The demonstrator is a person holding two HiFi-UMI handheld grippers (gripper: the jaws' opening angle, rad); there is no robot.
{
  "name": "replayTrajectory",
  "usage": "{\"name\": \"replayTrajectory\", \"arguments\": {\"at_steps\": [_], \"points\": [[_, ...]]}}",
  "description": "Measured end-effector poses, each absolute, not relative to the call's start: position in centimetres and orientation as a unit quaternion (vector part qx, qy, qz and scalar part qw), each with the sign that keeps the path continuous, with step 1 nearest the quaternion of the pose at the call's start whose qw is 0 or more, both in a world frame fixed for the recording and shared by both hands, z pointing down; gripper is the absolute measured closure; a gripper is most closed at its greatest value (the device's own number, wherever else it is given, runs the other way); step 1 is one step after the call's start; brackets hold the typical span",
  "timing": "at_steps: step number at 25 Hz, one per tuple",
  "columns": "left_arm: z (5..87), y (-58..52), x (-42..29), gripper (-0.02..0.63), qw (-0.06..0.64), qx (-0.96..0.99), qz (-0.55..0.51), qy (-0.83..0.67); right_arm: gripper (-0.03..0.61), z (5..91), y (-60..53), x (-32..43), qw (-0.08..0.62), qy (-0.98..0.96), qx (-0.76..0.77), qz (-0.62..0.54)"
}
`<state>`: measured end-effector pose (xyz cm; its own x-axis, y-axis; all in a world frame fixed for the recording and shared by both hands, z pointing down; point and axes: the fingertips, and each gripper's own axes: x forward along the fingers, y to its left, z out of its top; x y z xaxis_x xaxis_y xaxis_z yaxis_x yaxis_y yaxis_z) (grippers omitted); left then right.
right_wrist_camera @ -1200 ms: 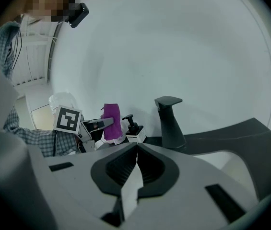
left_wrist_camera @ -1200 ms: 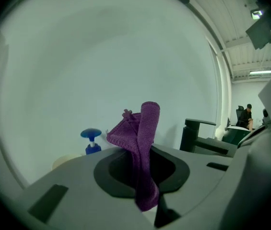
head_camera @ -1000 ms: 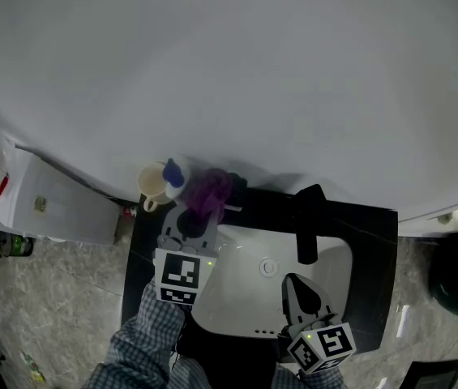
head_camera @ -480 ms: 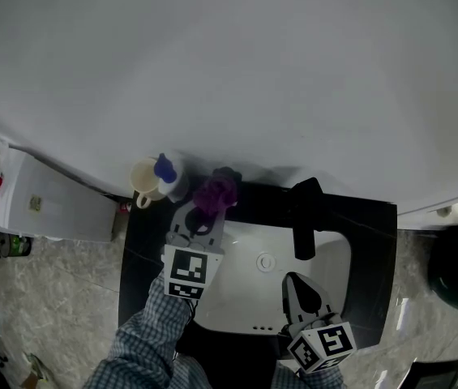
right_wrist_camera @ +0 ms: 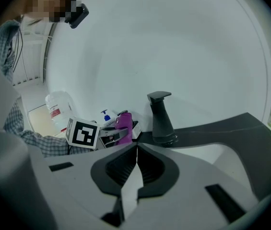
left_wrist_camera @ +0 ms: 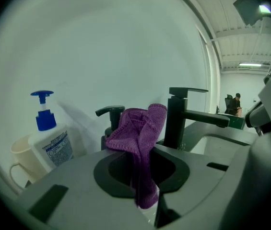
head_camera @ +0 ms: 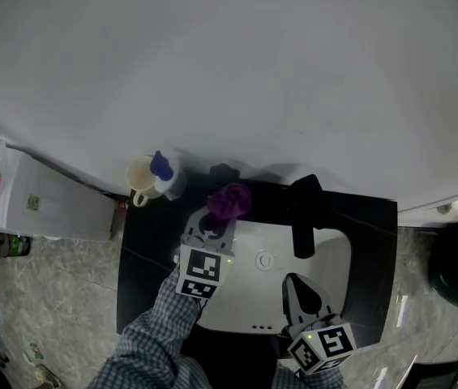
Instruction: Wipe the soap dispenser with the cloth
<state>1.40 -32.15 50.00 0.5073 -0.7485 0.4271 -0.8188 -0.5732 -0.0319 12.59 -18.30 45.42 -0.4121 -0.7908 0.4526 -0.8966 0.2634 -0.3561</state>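
Head view, left to right. A pale cup (head_camera: pixel 141 181) and a white pump bottle (head_camera: pixel 168 177) with a blue pump stand side by side at the back left corner of the dark bench (head_camera: pixel 135 258), against the white wall. To their right stands the black soap dispenser (head_camera: pixel 224 173), at the back edge of the bench. Just in front of it is the purple cloth (head_camera: pixel 230 202), bunched up and clamped in the left hand-held gripper (head_camera: pixel 212 224), which reaches in over the left rim of the white sink (head_camera: pixel 336 259). A checked sleeve (head_camera: pixel 160 331) leads back from this gripper. Right of the cloth the black tap (head_camera: pixel 304 215) stands at the back of the sink. The right hand-held gripper (head_camera: pixel 291 282) is held over the front of the sink, well apart from the cloth.

Left gripper view. The jaws of the left hand-held gripper (left_wrist_camera: pixel 142 198) are pressed onto the cloth (left_wrist_camera: pixel 139 138), which rises above them as a folded wad. The soap dispenser (left_wrist_camera: pixel 109 118) stands close behind the wad, partly covered by it; contact between the two cannot be made out. The pump bottle (left_wrist_camera: pixel 49 138) is at far left, the tap (left_wrist_camera: pixel 179 121) to the right.

Right gripper view. The jaws of the right hand-held gripper (right_wrist_camera: pixel 134 176) meet with nothing between them.
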Motion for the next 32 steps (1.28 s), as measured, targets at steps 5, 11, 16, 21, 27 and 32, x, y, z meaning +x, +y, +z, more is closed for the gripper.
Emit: {"name": "replayTrajectory", "arguments": {"at_steps": [5, 11, 16, 21, 27, 32], "points": [[50.9, -31.7, 2.1, 0.554, 0.096, 0.864, 0.208, -0.448, 0.56, 45.5, -18.2, 12.9, 0.091, -0.789, 0.536, 0.287], [51.0, -30.7, 3.0, 0.554, 0.106, 0.868, 0.215, -0.436, 0.56, 45.4, -18.0, 13.1, 0.087, -0.787, 0.538, 0.289], [48.7, -29.8, 4.0, 0.554, 0.094, 0.875, 0.205, -0.429, 0.56, 45.3, -17.8, 13.1, 0.085, -0.788, 0.537, 0.289], [43.9, -31.1, 3.0, 0.554, 0.079, 0.874, 0.146, -0.456, 0.56, 45.0, -17.9, 12.9, 0.082, -0.793, 0.533, 0.285], [39.4, -33.4, 1.2, 0.554, 0.062, 0.868, 0.097, -0.483, 0.56, 45.1, -17.7, 12.7, 0.083, -0.794, 0.529, 0.288], [39.2, -34.9, 0.4, 0.554, 0.064, 0.86, 0.087, -0.499, 0.56, 45.3, -17.4, 12.9, 0.085, -0.79, 0.532, 0.292]]}}
